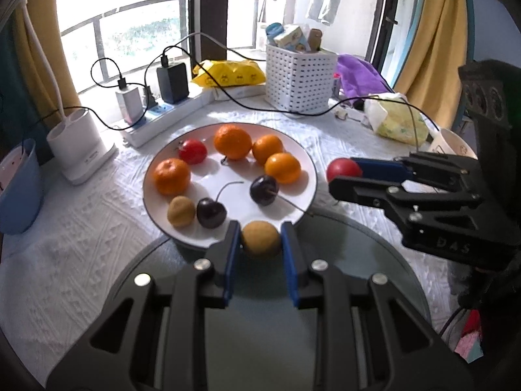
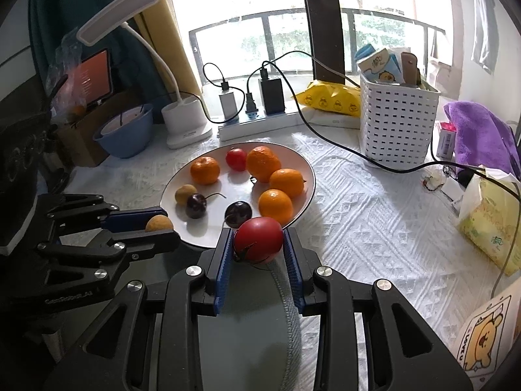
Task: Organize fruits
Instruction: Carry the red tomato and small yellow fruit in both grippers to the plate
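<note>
Both grippers hang over the near edge of a white plate [image 1: 306, 163] that sits on a table covered with a white textured cloth [image 1: 81, 228]. The left gripper [image 1: 260, 238] has its blue pads closed tight on a small tan, round fruit [image 1: 260, 237], which sits right between the fingertips, just at the plate's near rim. The right gripper [image 2: 258, 241] is closed on a small red tomato [image 2: 258, 239], clamped between its pads with the dark stem end turned down and to the left; it hangs just beside the plate's near right edge. Seen from the left hand's camera, that tomato pokes out at the tip of the right gripper, close to the plate's right side. On the plate lie four oranges [image 1: 232, 141], another red tomato [image 1: 192, 151] at the far left, two dark cherries [image 1: 211, 212] with long stems towards the near side, and a second tan fruit [image 1: 181, 211] at the near left beside one cherry. Under both grippers is a round grey-green dish [image 1: 374, 238], touching or overlapping the plate's near rim. Farther back stand a white slotted basket [image 1: 299, 78], a power strip with chargers [image 1: 156, 117], and a blue bowl [image 2: 125, 133] at the far left.
</note>
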`<state>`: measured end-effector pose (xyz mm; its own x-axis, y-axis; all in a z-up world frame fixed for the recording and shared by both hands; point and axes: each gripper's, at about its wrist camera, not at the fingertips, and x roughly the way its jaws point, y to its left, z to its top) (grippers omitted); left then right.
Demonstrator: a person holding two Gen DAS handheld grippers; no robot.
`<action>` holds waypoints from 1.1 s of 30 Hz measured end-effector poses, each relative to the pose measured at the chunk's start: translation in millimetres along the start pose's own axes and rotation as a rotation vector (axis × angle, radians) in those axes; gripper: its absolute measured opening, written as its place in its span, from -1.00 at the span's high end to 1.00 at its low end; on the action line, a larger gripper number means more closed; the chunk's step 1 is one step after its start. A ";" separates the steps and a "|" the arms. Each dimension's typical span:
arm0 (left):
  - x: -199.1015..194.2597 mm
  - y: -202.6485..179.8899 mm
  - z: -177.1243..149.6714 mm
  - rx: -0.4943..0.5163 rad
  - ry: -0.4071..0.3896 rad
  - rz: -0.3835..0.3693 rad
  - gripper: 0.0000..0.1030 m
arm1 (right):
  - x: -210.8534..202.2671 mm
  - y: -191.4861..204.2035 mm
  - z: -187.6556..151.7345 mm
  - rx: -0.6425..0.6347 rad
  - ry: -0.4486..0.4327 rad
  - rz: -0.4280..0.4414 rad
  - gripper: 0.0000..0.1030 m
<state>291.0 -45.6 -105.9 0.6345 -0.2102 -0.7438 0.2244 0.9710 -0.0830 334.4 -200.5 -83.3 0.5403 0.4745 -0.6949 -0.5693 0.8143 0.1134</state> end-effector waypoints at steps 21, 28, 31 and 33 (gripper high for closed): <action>19.9 19.4 18.8 -0.064 0.011 -0.061 0.47 | 22.2 2.0 19.2 -0.028 0.014 -0.004 0.35; 5.0 43.4 21.7 -0.103 -0.035 -0.026 0.44 | 33.1 9.9 26.2 -0.048 0.025 0.001 0.35; 4.0 54.9 20.8 -0.126 -0.043 -0.006 0.43 | 41.8 15.1 30.9 -0.061 0.036 0.009 0.35; 4.2 62.8 19.8 -0.144 -0.046 0.007 0.43 | 47.5 18.7 33.7 -0.072 0.043 0.019 0.35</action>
<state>322.5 12.3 -101.1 0.6700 -0.2047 -0.7135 0.1129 0.9781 -0.1746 370.3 -151.5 -90.3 0.5023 0.4736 -0.7234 -0.6230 0.7784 0.0770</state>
